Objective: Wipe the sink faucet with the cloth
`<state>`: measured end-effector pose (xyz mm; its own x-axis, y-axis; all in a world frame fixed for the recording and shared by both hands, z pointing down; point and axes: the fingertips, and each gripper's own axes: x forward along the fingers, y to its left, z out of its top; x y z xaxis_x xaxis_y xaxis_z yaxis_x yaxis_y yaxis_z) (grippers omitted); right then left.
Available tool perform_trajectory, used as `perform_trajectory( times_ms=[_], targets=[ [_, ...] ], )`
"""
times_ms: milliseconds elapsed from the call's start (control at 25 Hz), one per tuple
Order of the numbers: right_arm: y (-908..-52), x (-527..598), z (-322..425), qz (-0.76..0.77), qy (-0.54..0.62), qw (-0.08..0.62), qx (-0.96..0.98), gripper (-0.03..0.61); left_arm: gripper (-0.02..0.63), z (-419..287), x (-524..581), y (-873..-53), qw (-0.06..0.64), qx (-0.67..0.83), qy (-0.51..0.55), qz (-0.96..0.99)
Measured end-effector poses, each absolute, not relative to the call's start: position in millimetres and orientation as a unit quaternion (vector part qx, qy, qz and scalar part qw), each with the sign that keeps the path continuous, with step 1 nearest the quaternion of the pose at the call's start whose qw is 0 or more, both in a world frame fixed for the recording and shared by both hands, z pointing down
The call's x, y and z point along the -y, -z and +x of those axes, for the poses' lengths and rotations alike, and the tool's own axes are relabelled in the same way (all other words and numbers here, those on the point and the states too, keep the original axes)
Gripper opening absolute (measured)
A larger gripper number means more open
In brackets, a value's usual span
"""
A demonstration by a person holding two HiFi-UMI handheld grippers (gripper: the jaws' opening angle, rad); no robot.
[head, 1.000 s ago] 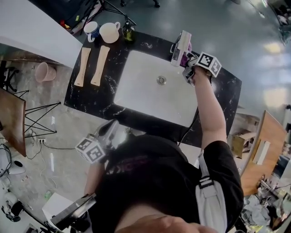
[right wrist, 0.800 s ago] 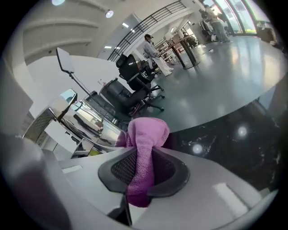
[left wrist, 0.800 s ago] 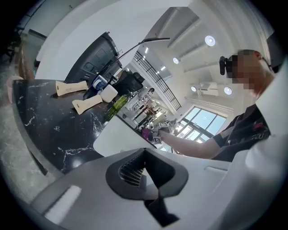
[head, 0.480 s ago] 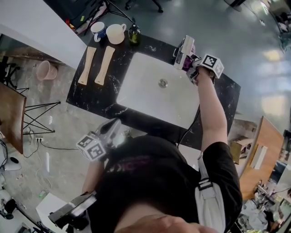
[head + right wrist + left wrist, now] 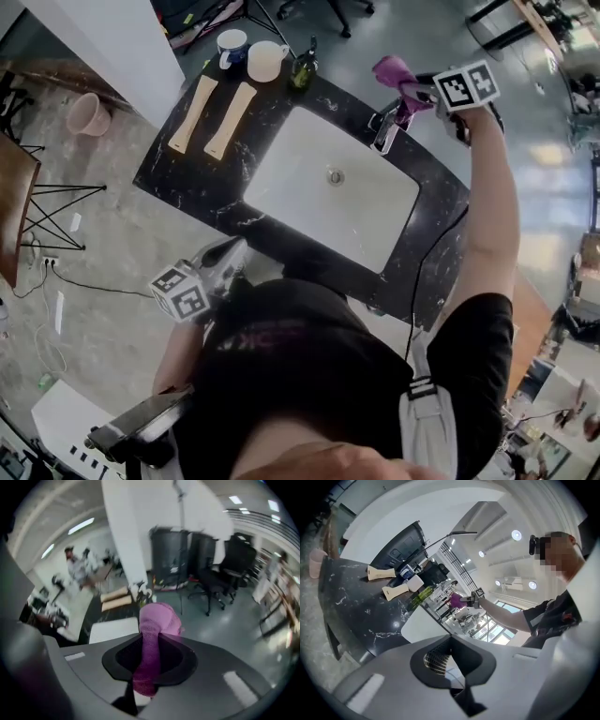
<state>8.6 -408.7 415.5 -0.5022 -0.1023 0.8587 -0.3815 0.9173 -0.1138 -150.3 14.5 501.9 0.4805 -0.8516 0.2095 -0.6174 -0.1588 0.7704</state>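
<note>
Two tools: your right tool (image 5: pixel 412 95) is pinched tight on the purple cloth (image 5: pixel 392 68), with a puffy end sticking out to rub with. The cloth is up in the air over the sink faucet (image 5: pixel 383 128), not on it. Your left tool (image 5: pixel 225 255) hangs low beside you, closed and empty, out of the way.

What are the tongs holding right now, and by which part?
Right tongs pinch the purple cloth mid-length, its bunched end sticking out ahead. Left tongs hold nothing.
</note>
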Motion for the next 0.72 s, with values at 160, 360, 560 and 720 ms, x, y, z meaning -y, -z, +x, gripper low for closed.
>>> perform_trajectory(
  times_ms=[160, 360, 560, 720],
  targets=[
    [-474.1, 393.3, -5.5, 0.005, 0.002, 0.742, 0.67, 0.084, 0.0, -153.3, -24.5, -505.8, 0.432, 0.507, 0.147, 0.731],
    [-541.9, 396.6, 10.3, -0.062, 0.03, 0.883, 0.465, 0.084, 0.0, -169.0, -39.7, -512.2, 0.431, 0.544, 0.151, 0.704],
    [-609.1, 399.7, 19.5, -0.094, 0.014, 0.916, 0.39, 0.084, 0.0, -176.7, -49.5, -522.6, 0.44, 0.571, 0.152, 0.676],
    [-635.3, 402.9, 21.4, -0.102, -0.007, 0.915, 0.391, 0.086, 0.0, -184.4, -54.1, -530.5, 0.439, 0.588, 0.144, 0.664]
  ],
)
